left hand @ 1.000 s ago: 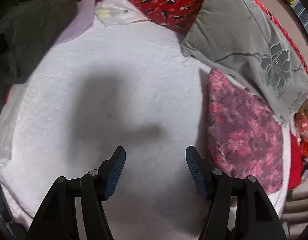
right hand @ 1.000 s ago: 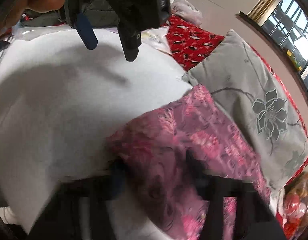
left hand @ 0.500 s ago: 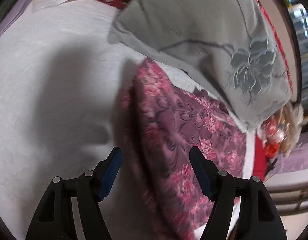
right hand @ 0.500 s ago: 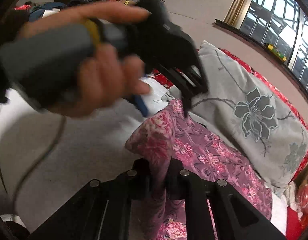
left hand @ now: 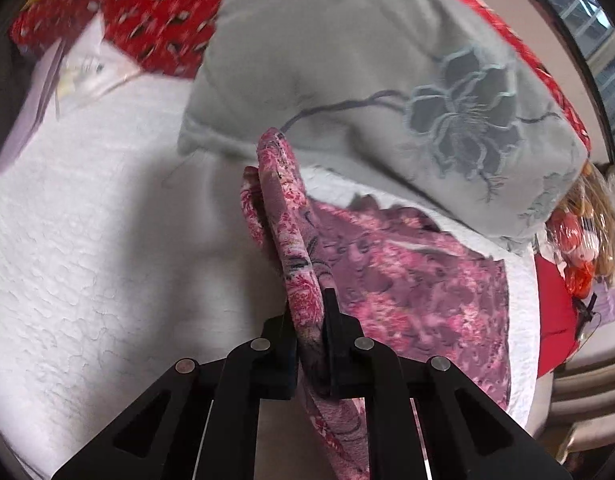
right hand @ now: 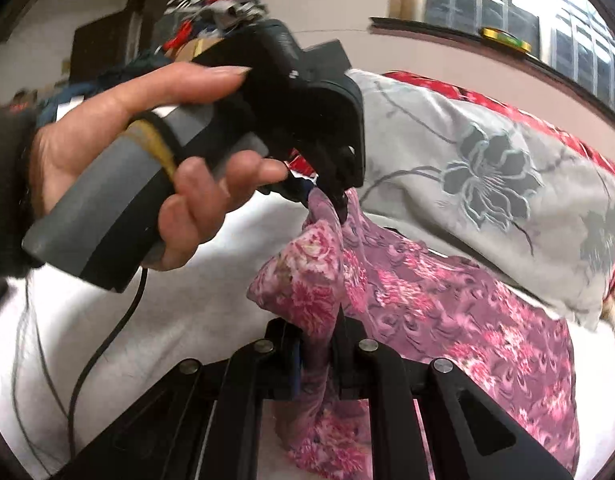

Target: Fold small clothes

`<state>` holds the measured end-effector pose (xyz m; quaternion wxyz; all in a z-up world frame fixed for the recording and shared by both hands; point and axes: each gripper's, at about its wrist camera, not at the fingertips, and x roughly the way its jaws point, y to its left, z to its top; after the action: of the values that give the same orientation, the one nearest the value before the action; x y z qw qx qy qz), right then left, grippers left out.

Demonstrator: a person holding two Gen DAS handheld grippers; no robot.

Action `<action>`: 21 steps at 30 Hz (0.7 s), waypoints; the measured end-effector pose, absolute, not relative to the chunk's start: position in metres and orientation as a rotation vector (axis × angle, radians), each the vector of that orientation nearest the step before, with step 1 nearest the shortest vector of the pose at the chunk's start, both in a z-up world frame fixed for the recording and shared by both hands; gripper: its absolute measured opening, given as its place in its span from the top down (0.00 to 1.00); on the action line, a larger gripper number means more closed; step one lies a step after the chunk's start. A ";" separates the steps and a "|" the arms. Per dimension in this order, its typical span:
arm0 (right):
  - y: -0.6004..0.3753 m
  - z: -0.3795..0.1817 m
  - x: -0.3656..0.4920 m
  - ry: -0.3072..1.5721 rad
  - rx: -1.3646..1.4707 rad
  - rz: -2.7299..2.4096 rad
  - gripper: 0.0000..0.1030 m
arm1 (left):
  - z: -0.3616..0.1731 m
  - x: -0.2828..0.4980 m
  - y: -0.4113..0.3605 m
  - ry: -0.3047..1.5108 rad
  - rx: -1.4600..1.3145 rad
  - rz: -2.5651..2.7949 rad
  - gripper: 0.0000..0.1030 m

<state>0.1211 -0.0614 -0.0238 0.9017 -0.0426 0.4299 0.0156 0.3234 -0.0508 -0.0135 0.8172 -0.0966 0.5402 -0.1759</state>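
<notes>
While both grippers clamp the same pink floral garment (left hand: 407, 280), each wrist view tells a different part of it. Seen from the left wrist, the left gripper (left hand: 311, 344) is closing its jaws on a raised edge of the cloth, which stands up as a narrow ridge running forward from between the fingers; the pads press on the fabric. To the right of this gripper the rest of the garment lies spread on the white bedspread (left hand: 87, 240), and ahead of it a grey pillow (left hand: 367, 60) with a stitched flower overlaps the garment's far edge. Beyond the pillow is a red patterned sheet (left hand: 147, 12). The right gripper does not appear in this view.

From the right wrist, the right gripper (right hand: 317, 356) is closed on a bunched fold of the garment (right hand: 447, 308), the cloth pinched between its fingers. Ahead and slightly above, this view alone shows the person's left hand (right hand: 147, 168) around the grey handle of the left gripper (right hand: 327, 200), whose tips pinch a lifted corner of the cloth. A black cable (right hand: 107, 340) trails from that handle across the bedspread (right hand: 167, 320). The pillow (right hand: 487, 168) lies to the right, with windows (right hand: 527, 12) behind it.
</notes>
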 end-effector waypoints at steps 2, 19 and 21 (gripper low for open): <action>-0.072 -0.014 0.116 0.880 -0.045 0.016 0.90 | 0.000 0.316 -0.063 1.132 -0.195 -0.382 0.92; -0.201 0.021 0.047 0.849 0.331 -0.124 0.91 | 0.032 0.264 -0.217 1.084 -0.093 -0.446 0.92; -0.219 0.021 0.039 0.845 0.379 -0.139 0.91 | 0.029 0.262 -0.238 1.090 -0.087 -0.465 0.92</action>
<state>0.0393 -0.2192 0.0211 0.8923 0.1828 0.4072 -0.0669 0.2620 -0.2376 0.0288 0.8287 -0.0408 0.5135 -0.2189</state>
